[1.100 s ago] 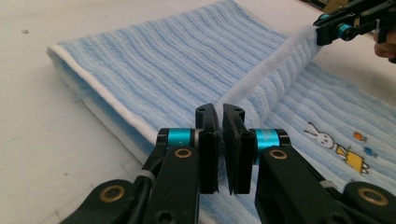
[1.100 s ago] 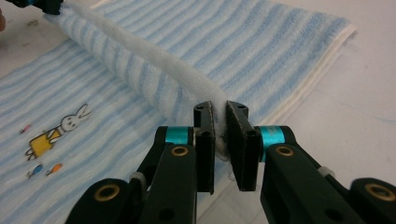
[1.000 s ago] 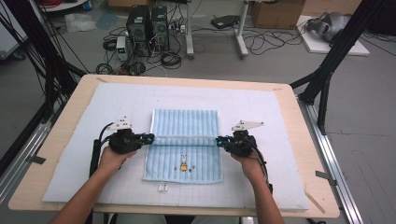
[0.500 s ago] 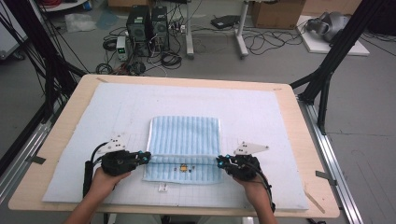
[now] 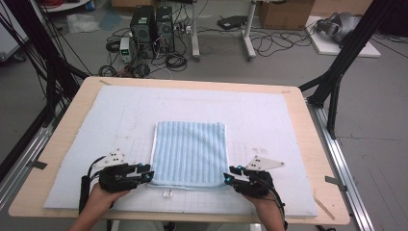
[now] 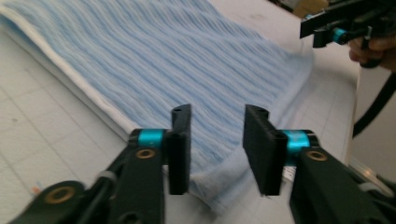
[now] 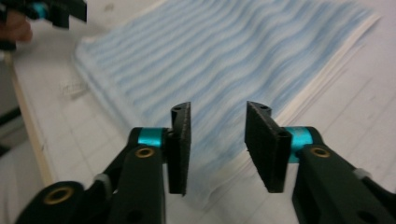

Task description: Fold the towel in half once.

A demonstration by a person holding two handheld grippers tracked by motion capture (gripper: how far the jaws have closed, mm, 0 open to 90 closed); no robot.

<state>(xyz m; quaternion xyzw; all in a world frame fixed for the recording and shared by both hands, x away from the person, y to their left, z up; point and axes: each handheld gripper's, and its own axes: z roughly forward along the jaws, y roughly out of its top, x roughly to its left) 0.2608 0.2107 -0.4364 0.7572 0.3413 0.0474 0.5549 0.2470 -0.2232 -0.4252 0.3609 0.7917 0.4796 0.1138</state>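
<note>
A blue striped towel [image 5: 189, 153] lies folded flat on the white mat [image 5: 269, 120]. My left gripper [image 5: 149, 174] sits at its near left corner and my right gripper [image 5: 226, 177] at its near right corner. Both have just been opening. In the left gripper view the left gripper [image 6: 217, 140] stands open over the towel [image 6: 163, 60], whose corner lies under the gap with no pad pressing on it. The right gripper [image 7: 217, 140] stands open the same way over the towel [image 7: 224, 60] edge in the right gripper view.
The mat covers most of a wooden table [image 5: 312, 159]. A small white tag [image 5: 167, 194] lies on the mat just in front of the towel. Black frame posts [image 5: 337, 72] stand at the table's sides, with computers and cables on the floor beyond.
Both grippers came toward the near edge with the towel's upper layer, covering the small label that showed before. Their jaws then opened and let the towel go.
</note>
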